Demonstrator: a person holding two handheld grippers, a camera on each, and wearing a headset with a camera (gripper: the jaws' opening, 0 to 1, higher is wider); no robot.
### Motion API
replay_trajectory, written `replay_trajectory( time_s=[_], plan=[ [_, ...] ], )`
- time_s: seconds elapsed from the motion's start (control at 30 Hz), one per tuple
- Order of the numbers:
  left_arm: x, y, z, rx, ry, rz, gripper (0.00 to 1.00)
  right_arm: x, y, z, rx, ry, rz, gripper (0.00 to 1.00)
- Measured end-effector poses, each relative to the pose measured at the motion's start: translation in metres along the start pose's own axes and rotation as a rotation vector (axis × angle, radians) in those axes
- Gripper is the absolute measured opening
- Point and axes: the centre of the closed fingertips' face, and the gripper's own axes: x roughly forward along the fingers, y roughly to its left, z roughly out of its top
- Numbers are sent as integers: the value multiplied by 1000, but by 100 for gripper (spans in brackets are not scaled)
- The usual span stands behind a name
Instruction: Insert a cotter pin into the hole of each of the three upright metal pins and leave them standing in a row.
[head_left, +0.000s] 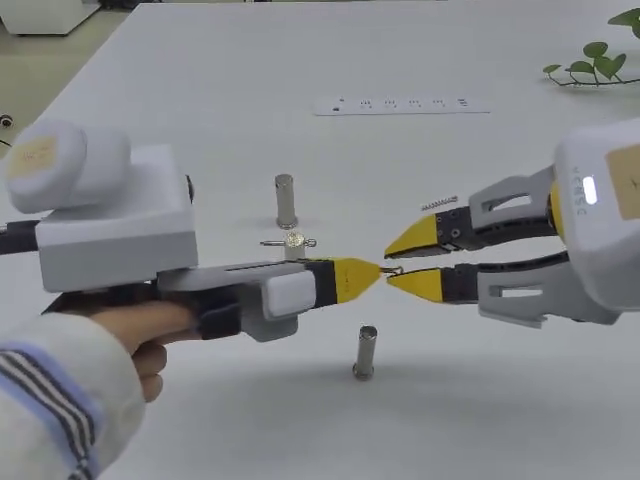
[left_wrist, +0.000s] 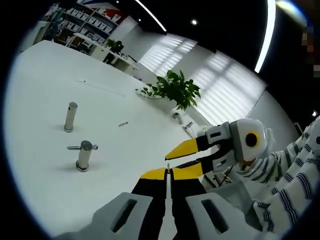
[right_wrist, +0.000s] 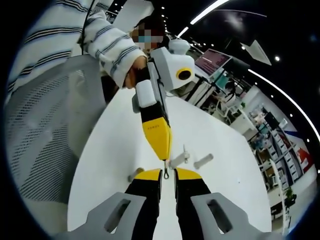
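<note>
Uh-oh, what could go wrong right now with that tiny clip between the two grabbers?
1. The cotter pin is tiny and pinched only by the tips of the left gripper, so it might slip and drop before the open right gripper grabs it.
2. Both grippers work close to the near metal pin and the finished metal pin; a bump could knock one over.

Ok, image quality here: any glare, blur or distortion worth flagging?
Head view: even soft light, faint shadows by the metal pins, all sharp. Left gripper view: fisheye curves the table, windows behind the plant are blown out. Right gripper view: fisheye, ceiling light strips glare, yet the cotter pin at the left tool's tip reads clearly.
</note>
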Motion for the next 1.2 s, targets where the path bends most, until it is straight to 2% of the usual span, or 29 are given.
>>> replay_trajectory(
  time_s=[0.03, 0.1, 0.17, 0.23, 0.37, 0.47, 0.57, 0.63, 0.67, 0.7, 0.8, 0.97, 1.03, 1.1, 1.13, 1.2],
  plan=[
    [0, 1, 0, 6, -1, 4, 0, 0, 0, -1, 15, -5, 5, 11],
    [-1, 4, 1, 58, -11, 16, 0, -1, 0, -2, 40, -9, 6, 12],
    [-1, 3, 1, 68, -9, 7, 0, -2, -1, -7, 76, -9, 13, 14],
    [-2, 0, 2, 85, -15, -15, 0, -1, 3, -10, 145, -10, 33, 18],
    [-2, -4, 2, 139, -16, -35, 0, -3, -2, -13, 242, -25, 15, 18],
    [-2, -7, 1, 188, -9, -53, 0, -5, -4, -6, 308, -79, 28, 18],
    [-2, -10, -2, 228, 10, -73, 0, -7, -4, -4, 346, -99, 54, 18],
    [-3, -18, -7, 292, 29, -114, 0, -8, 4, -3, 397, -115, 104, 18],
    [-4, -19, -7, 323, 29, -120, 0, -9, 4, -3, 402, -128, 104, 18],
    [-5, -21, -8, 353, 33, -128, 0, -10, 9, -1, 416, -140, 130, 18],
    [-7, -28, -13, 426, 48, -157, 0, -10, 18, 1, 420, -131, 159, 17],
    [-8, -27, -20, 498, 78, -165, 0, -11, 29, 2, 407, -118, 182, 17],
    [-8, -28, -20, 522, 73, -178, 0, -11, 31, 4, 418, -130, 195, 16],
    [-8, -28, -23, 549, 85, -182, 0, -11, 33, 6, 427, -140, 204, 16],
    [-8, -29, -24, 559, 90, -186, 0, -11, 37, 7, 439, -141, 226, 15],
    [-7, -29, -24, 562, 93, -191, 0, -11, 39, 9, 440, -143, 236, 11]
  ],
)
